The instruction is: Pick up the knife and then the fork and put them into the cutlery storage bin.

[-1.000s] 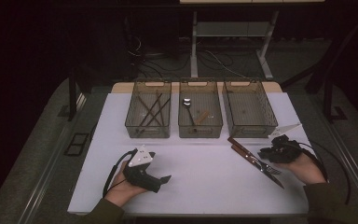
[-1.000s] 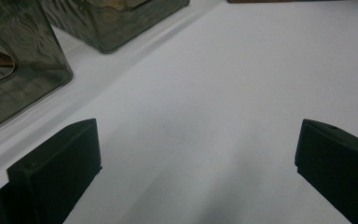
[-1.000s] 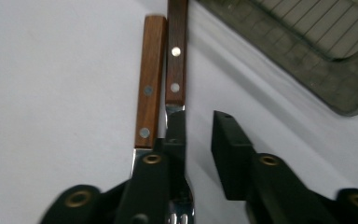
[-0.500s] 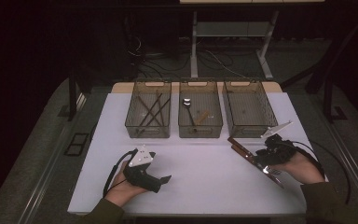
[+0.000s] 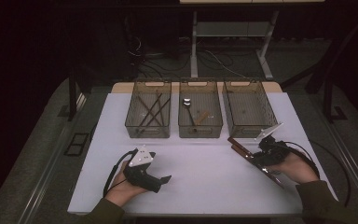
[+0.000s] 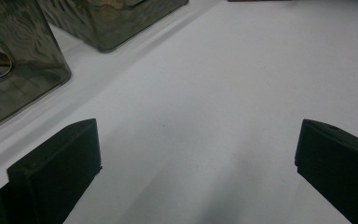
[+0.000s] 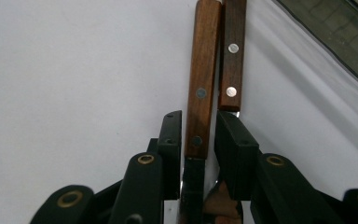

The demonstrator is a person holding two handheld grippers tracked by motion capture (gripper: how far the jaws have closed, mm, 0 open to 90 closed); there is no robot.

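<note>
Two knives with brown wooden handles (image 5: 240, 147) lie side by side, slanted, on the white table at the right. In the right gripper view the left knife (image 7: 200, 79) runs between the jaws of my right gripper (image 7: 198, 116), and the other knife (image 7: 232, 56) lies just beside the right jaw. The jaws have just been closing, and their pads sit against that knife where handle meets blade. From above, my right gripper (image 5: 262, 156) crosses the knives. My left gripper (image 5: 165, 179) rests on the table at the front left; its jaws (image 6: 198, 140) stand wide apart over bare tabletop.
Three see-through bins stand in a row at the back. The left bin (image 5: 148, 133) holds several dark sticks, the middle bin (image 5: 200, 133) a spoon and a small wooden piece, and the right bin (image 5: 248, 133) stands close behind the knives. Cables trail from both grippers.
My right hand and gripper have slid left onto the knives. The knives and the left gripper have stayed where they were.
</note>
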